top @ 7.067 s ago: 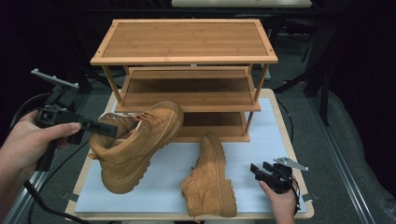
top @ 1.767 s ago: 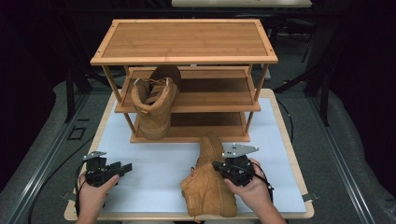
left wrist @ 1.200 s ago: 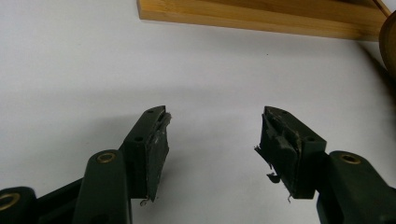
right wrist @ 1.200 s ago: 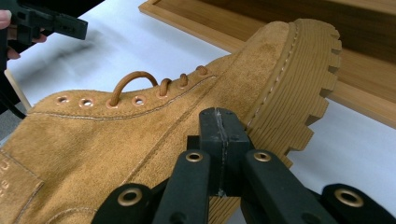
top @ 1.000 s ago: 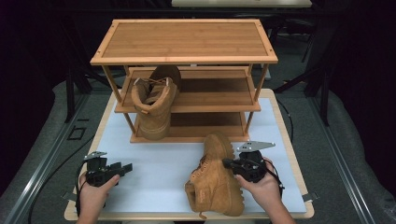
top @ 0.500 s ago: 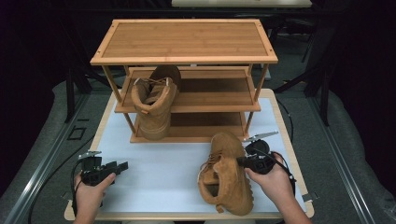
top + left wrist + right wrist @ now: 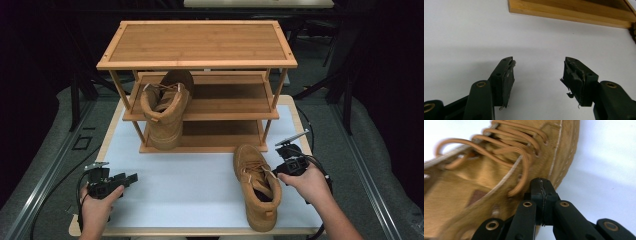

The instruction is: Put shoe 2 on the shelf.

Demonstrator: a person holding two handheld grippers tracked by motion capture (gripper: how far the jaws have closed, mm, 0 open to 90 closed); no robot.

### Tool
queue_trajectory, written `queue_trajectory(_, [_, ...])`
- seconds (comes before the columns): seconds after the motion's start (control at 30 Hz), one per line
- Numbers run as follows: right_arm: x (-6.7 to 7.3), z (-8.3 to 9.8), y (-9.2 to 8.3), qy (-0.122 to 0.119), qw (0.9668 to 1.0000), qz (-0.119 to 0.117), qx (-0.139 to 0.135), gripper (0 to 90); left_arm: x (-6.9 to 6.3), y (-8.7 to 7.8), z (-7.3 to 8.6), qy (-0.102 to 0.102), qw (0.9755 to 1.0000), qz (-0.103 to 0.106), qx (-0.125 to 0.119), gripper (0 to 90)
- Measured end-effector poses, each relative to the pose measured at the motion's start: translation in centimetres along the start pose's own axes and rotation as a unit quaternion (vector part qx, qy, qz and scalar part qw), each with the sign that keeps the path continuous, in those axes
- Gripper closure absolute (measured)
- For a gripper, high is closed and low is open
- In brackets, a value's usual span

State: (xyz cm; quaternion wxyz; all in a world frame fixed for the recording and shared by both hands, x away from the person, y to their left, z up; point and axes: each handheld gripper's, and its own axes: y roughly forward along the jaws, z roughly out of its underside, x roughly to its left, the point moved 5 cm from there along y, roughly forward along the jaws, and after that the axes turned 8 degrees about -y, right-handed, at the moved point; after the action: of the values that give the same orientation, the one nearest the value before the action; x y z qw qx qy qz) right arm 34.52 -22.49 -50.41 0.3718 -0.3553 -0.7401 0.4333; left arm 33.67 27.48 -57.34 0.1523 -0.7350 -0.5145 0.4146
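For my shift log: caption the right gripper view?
Right gripper, jaws shut, pinching the tan boot beside its laces on the white mat.

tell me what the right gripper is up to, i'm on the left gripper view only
Observer: The right gripper has its jaws shut against the laced side of a tan boot, which stands on the white mat.
Operator: is it pinching anything
Observer: I cannot tell. In the right gripper view a lace ends just beside the shut jaws.
Operator: where's the other boot
Observer: The second boot stands on end at the front left of the wooden rack, toe on the bottom shelf.
Operator: space next to it
Observer: The middle shelf holds nothing to that boot's right.
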Motion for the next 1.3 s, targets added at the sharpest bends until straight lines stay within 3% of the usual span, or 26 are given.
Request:
queue_trajectory(0.2, [0.0,0.1,-0.1,-0.007,0.9997,0.022,0.006,82.1,0.0,0.0,0.0,0.0,1.0,0.0,0.0,41.6])
queue_trajectory(0.3, [0.0,0.0,-0.6,-0.01,0.999,0.045,0.002,70.9,0.0,-0.1,0.0,-0.001,1.0,0.001,-0.001,41.6])
queue_trajectory(0.37, [0.1,0.0,-1.2,0.005,0.9989,0.046,0.005,64.8,0.0,-0.2,0.0,-0.001,1.0,0.002,-0.003,41.5])
queue_trajectory(0.43, [0.1,0.0,-1.6,0.004,0.999,0.044,0.008,64.0,-0.1,-0.2,0.0,-0.001,1.0,0.001,-0.004,41.5])
queue_trajectory(0.53, [0.4,-0.2,-2.6,-0.008,0.9977,0.067,0.007,62.1,-0.2,-0.1,0.0,0.003,1.0,0.002,-0.002,41.5])
queue_trajectory(0.63, [1.0,-0.4,-4.0,-0.015,0.9976,0.064,0.02,61.1,-0.3,0.1,0.1,0.005,1.0,0.002,0.0,41.5])
queue_trajectory(0.73, [1.7,-0.6,-5.2,-0.025,0.9959,0.075,0.045,60.2,-0.2,0.0,0.1,0.005,1.0,0.002,0.001,41.5])
queue_trajectory(0.83, [2.1,-0.7,-5.6,-0.03,0.9946,0.086,0.049,58.2,-0.1,-0.1,0.1,0.003,1.0,0.002,0.0,41.5])
queue_trajectory(0.93, [2.9,-0.9,-6.2,-0.052,0.99,0.119,0.054,54.6,0.1,-0.1,0.1,-0.001,1.0,0.001,-0.003,41.5])
queue_trajectory(0.97, [3.1,-1.0,-6.4,-0.055,0.9898,0.122,0.05,54.4,0.1,-0.1,0.1,-0.001,1.0,0.0,-0.002,41.5])
queue_trajectory(1.2, [4.4,-1.3,-7.3,-0.059,0.9906,0.106,0.063,59.1,-0.1,0.0,0.1,0.0,1.0,0.001,-0.001,41.5])
queue_trajectory(1.23, [4.7,-1.2,-7.2,-0.054,0.9922,0.083,0.075,61.2,-0.1,0.0,0.1,0.0,1.0,0.002,-0.001,41.5])
queue_trajectory(1.3, [4.8,-1.2,-7.0,-0.053,0.9916,0.09,0.077,62.1,0.0,0.0,0.2,0.001,1.0,0.001,0.0,41.5])
